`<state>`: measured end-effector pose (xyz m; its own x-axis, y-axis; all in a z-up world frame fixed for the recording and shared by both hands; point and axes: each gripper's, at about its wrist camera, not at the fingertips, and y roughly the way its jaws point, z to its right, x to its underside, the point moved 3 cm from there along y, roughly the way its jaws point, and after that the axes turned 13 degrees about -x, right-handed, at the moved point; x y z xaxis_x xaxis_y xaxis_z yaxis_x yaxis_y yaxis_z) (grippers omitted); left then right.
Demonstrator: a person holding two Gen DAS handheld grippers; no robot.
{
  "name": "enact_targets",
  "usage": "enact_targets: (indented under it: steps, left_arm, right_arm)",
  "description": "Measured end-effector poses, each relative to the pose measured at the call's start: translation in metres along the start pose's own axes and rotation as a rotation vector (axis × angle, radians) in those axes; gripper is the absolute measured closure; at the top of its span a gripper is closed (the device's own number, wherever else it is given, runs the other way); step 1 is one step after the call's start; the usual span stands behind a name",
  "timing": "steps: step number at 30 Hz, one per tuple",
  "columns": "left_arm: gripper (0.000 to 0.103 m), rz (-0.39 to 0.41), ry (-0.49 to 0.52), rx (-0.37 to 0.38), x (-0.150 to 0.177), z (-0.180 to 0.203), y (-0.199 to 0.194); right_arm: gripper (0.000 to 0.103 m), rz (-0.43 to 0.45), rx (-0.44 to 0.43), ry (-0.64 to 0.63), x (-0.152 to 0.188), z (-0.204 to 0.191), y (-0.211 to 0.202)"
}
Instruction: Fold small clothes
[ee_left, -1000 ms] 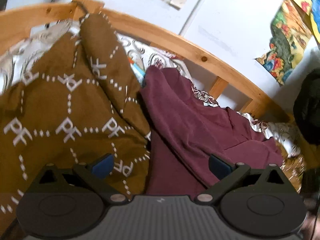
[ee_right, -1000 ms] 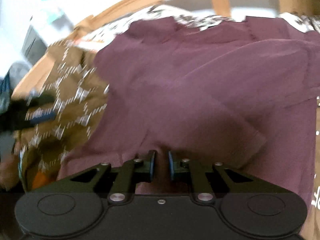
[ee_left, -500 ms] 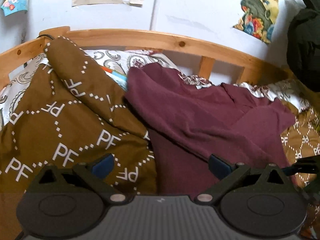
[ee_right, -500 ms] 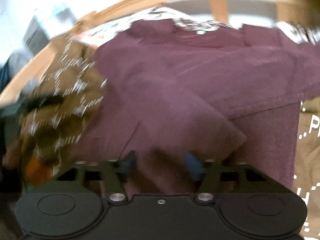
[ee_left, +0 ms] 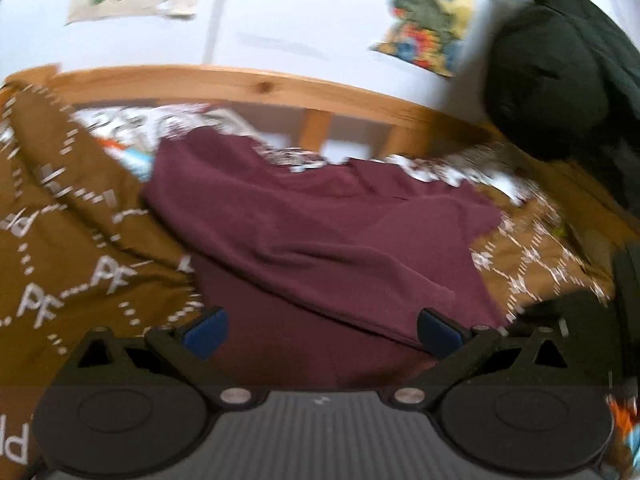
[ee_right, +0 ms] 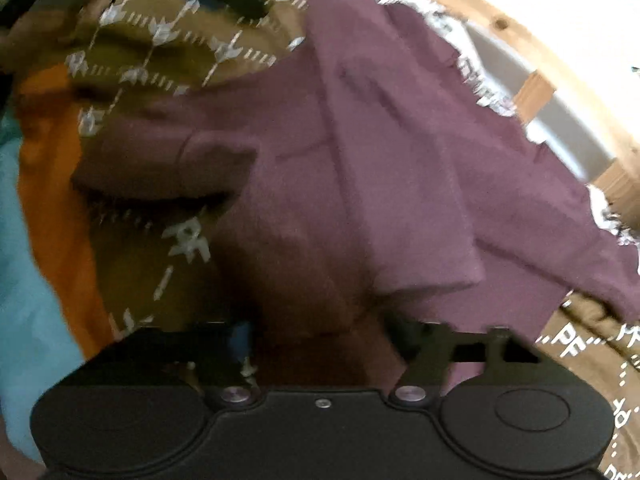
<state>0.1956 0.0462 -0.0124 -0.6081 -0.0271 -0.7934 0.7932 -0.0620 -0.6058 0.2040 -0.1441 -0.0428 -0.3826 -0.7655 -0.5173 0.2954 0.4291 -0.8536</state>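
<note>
A maroon garment [ee_left: 320, 232] lies rumpled on a brown blanket printed with white letters [ee_left: 60, 240]. One folded layer runs across its middle. My left gripper [ee_left: 323, 332] hovers over the garment's near edge, open wide, its blue pads clear of the cloth. In the right wrist view the same garment [ee_right: 380, 160] spreads up and to the right. My right gripper [ee_right: 320, 336] sits low at its near edge, blurred by motion. Its jaws are closing with a stretch of maroon cloth between them, and the pads still stand apart.
A wooden bed rail [ee_left: 260, 84] borders the far side, with a white patterned sheet [ee_left: 440, 168] below it. A dark coat [ee_left: 560, 60] hangs at the right. Orange cloth [ee_right: 52, 160] and light blue cloth [ee_right: 20, 280] lie left of the blanket [ee_right: 160, 40].
The left view has swung right, bringing the dark coat into sight. The right gripper went from shut to wide apart, then narrower, and rolled, so the garment now appears tilted.
</note>
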Motion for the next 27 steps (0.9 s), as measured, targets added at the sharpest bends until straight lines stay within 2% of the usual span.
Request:
enact_targets:
  steps: [1, 3, 6, 8, 12, 16, 19, 22, 24, 25, 27]
  left_arm:
    - [0.001, 0.004, 0.036, 0.015, 0.003, 0.008, -0.001]
    - [0.001, 0.015, 0.132, 0.041, 0.010, 0.027, -0.003]
    - [0.001, 0.044, 0.318, 0.057, 0.026, 0.060, -0.008]
    - [0.001, 0.043, 0.392, 0.048, 0.037, 0.077, -0.007]
    - [0.001, -0.017, 0.478, -0.001, 0.056, 0.098, 0.009]
    - [0.002, -0.084, 0.526, -0.107, 0.065, 0.098, 0.030]
    - [0.003, -0.077, 0.481, -0.153, 0.056, 0.084, 0.030]
    - [0.003, -0.047, 0.400, -0.236, 0.040, 0.062, 0.028]
    - [0.003, -0.040, 0.337, -0.290, 0.031, 0.047, 0.030]
    - [0.003, -0.044, 0.292, -0.311, 0.026, 0.039, 0.031]
    - [0.003, -0.070, 0.192, -0.312, 0.016, 0.023, 0.034]
  right_arm:
    - [0.075, 0.024, -0.001, 0.031, -0.004, 0.006, -0.004]
    - [0.079, 0.076, -0.004, 0.093, -0.008, 0.021, -0.014]
    - [0.082, 0.105, -0.026, 0.164, -0.014, 0.042, -0.020]
    - [0.082, 0.106, -0.063, 0.234, -0.020, 0.057, -0.017]
    - [0.082, 0.120, -0.202, 0.470, -0.028, 0.093, -0.013]
    - [0.082, 0.153, -0.249, 0.620, -0.027, 0.115, -0.011]
    - [0.081, 0.176, -0.249, 0.667, -0.022, 0.122, -0.015]
    - [0.072, 0.175, -0.213, 0.656, -0.016, 0.127, -0.017]
    - [0.054, 0.174, -0.172, 0.629, -0.013, 0.125, -0.020]
    - [0.049, 0.173, -0.148, 0.613, -0.012, 0.124, -0.022]
    - [0.033, 0.170, -0.113, 0.575, -0.007, 0.121, -0.026]
